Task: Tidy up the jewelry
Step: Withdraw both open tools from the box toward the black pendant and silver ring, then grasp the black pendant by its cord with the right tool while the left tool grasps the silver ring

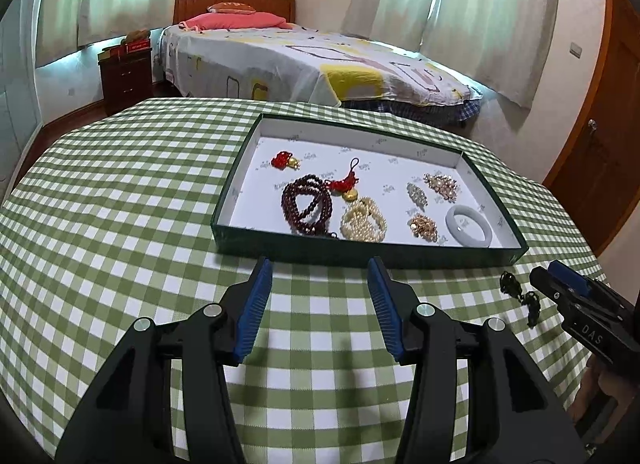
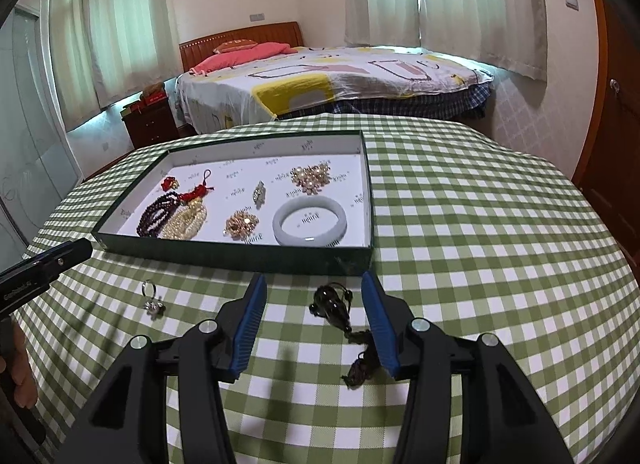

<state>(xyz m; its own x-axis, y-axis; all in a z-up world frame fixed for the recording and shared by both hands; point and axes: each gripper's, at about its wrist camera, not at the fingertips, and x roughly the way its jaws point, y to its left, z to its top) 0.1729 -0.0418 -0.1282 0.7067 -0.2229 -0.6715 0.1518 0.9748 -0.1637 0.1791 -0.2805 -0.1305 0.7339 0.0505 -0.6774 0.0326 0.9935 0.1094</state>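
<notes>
Both the left gripper (image 1: 320, 268) and right gripper (image 2: 313, 284) tilt downward, fingers (image 1: 256, 296) parted

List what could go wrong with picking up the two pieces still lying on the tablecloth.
1. The black pendant trails a cord beside one pad of the right hand-held gripper; a grab may catch only the cord, leaving it dangling.
2. The silver ring is small and flat, so it may slip.
3. The green box wall is close and could get bumped.
</notes>
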